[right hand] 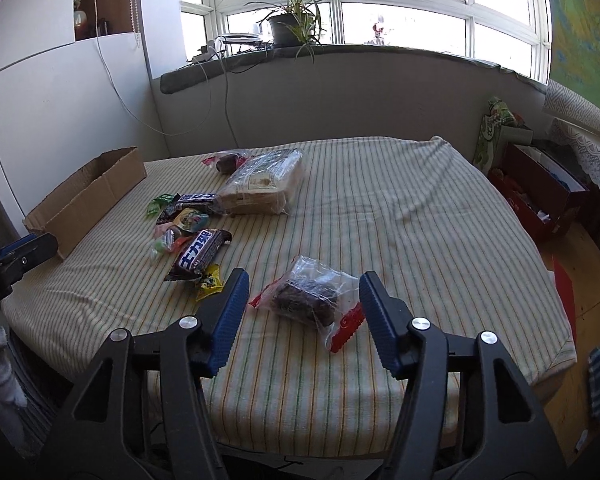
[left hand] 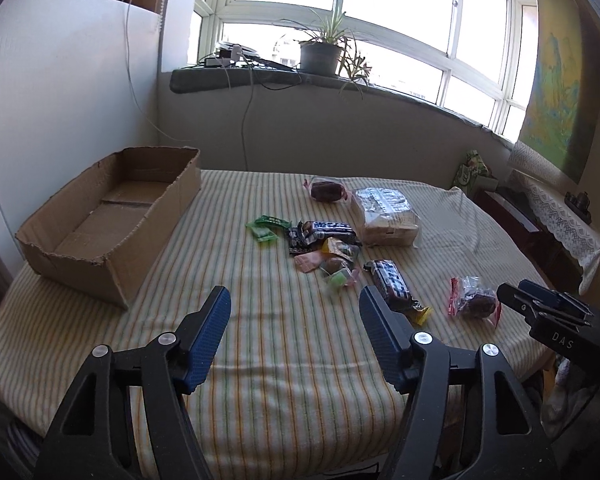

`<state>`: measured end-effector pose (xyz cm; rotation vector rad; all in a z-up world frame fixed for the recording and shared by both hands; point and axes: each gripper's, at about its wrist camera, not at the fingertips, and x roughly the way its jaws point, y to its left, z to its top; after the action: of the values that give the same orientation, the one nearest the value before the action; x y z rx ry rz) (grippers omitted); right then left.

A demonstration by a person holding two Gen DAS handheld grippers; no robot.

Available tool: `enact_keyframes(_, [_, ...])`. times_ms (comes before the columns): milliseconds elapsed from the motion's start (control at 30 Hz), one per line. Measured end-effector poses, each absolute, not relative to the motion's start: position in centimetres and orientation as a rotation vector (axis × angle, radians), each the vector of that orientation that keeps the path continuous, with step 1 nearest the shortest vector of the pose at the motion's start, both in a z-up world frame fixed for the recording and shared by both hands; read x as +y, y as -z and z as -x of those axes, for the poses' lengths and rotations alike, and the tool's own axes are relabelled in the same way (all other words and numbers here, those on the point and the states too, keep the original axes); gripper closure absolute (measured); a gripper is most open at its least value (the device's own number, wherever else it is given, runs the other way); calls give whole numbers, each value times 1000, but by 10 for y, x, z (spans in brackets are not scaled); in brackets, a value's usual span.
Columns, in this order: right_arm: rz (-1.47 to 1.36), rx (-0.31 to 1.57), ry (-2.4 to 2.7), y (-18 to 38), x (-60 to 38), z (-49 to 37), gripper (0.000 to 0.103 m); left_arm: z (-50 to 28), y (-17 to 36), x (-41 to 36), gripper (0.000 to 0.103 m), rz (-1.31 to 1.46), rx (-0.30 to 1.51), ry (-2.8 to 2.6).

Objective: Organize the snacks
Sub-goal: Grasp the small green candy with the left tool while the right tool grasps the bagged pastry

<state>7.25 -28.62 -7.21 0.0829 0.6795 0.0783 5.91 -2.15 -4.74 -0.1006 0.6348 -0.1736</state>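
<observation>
Blue ribbed pads are seen closest in both views, mounted on black two-finger tongs. A clear packet with red ends [right hand: 306, 300], holding a dark brown cake, is framed between the pads of the right gripper [right hand: 303, 312]; the jaws stand apart and nothing is pinched. The left gripper [left hand: 295, 330] is likewise held apart over bare cloth, gripping nothing.

Snacks are scattered on a table covered by a cream striped cloth [left hand: 280, 360]. A dark chocolate bar with white lettering [right hand: 199, 255] lies just beyond the packet, with a small yellow sweet [right hand: 210, 281] at its near end. Further back a heap of small wrapped sweets [left hand: 332, 260] is seen, beside green wrappers [left hand: 266, 228], a second dark bar [left hand: 328, 230], a bagged loaf of sliced bread [left hand: 384, 216] and another clear cake packet [left hand: 327, 190].

An open cardboard box [left hand: 112, 216] sits at the table's left edge, well apart from the snacks. A potted plant [right hand: 294, 26] stands on the windowsill behind.
</observation>
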Motion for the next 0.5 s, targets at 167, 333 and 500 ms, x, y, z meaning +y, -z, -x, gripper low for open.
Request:
enact_keyframes(167, [-108,714,-93,81,-291,-88,43,-79,61,-33,51,107,691,235])
enact_keyframes(333, [-83,744,-104,90,-288,-102,43,-100,69,-41,56,118,730,283])
enact_keyframes(500, [-37,746,-132,88,-292,-114,43,-125,79,-53,61,72,768,313])
